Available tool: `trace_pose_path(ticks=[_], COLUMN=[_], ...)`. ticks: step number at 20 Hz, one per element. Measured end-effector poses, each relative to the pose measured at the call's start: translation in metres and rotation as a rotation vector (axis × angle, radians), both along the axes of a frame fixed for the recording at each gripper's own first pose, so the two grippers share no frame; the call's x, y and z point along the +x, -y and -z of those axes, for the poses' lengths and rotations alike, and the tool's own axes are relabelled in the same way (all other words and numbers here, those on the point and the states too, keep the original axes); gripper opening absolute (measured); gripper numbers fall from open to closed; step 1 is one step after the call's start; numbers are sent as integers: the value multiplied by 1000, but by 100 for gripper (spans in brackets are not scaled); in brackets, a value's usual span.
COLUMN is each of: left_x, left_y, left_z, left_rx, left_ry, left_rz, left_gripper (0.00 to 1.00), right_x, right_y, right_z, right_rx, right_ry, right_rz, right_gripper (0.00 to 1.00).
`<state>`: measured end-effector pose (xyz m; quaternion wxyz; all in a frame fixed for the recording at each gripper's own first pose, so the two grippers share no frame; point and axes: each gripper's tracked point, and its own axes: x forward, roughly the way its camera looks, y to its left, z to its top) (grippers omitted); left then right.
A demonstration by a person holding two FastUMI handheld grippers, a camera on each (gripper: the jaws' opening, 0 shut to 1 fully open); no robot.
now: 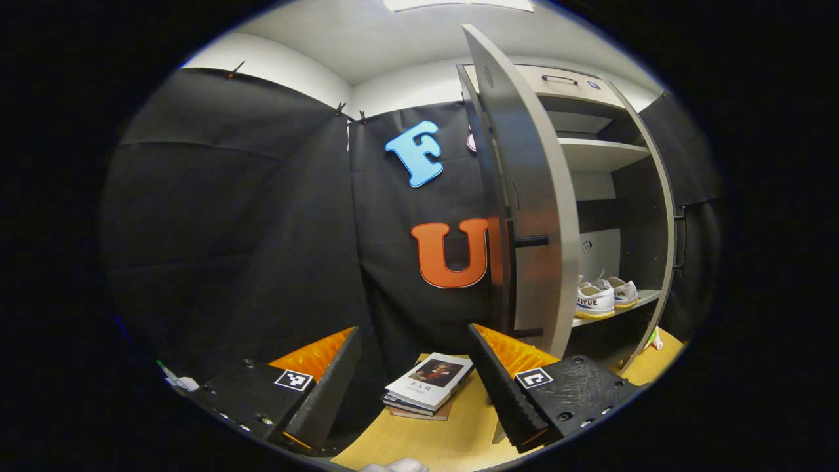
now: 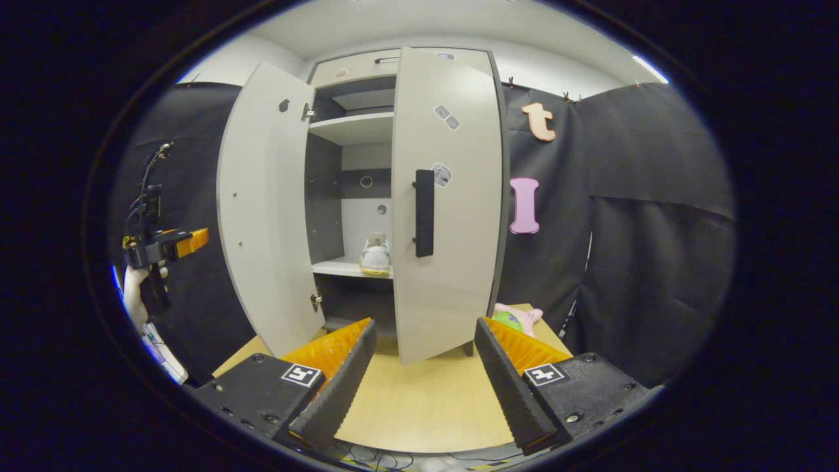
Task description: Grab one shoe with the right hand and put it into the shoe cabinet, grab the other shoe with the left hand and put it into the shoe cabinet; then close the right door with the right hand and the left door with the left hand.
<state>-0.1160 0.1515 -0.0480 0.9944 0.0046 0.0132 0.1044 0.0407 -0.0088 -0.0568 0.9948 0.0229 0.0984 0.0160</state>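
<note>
Both shoes on the shoe cabinet shelf, left door wide, right door nearly shut, left gripper and right gripper agape, empty.

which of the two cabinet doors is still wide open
The left door: it swings far out from the cabinet, showing its plain inner face. The right door, the one showing its dark handle, is nearly shut.

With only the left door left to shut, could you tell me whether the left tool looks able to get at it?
Probably yes. The left tool is open and empty, and the left door stands open edge-on just ahead of it, with nothing between them; the books lie low on the table.
</note>
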Motion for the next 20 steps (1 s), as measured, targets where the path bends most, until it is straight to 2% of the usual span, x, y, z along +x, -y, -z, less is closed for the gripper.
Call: trace_pose_path(ticks=[3,4,5,7,11,12,13,14,20], left_x=[12,14,15,15,14,13,15,14,10], left_y=[11,15,21,23,30,33,35,39,91], left_z=[3,4,4,3,3,2,2,0,-2], left_rx=[-1,1,1,23,58,62,61,58,56], left_ry=[-4,-5,-2,6,12,16,13,16,25], left_rz=[45,57,73,72,84,90,94,100,162], left_gripper=[96,97,97,93,92,90,77,87,87], right_x=[-9,-11,-13,-16,-18,-18,-18,-18,-17], right_y=[5,7,7,10,12,12,12,13,20], right_z=[3,4,4,4,4,3,2,2,1], right_rx=[6,9,13,17,17,17,17,17,15], right_ry=[-10,-12,-12,-10,-5,-4,-1,1,-1], right_rz=[33,43,47,57,49,44,39,36,15], right_gripper=[98,95,98,95,96,96,96,96,96])
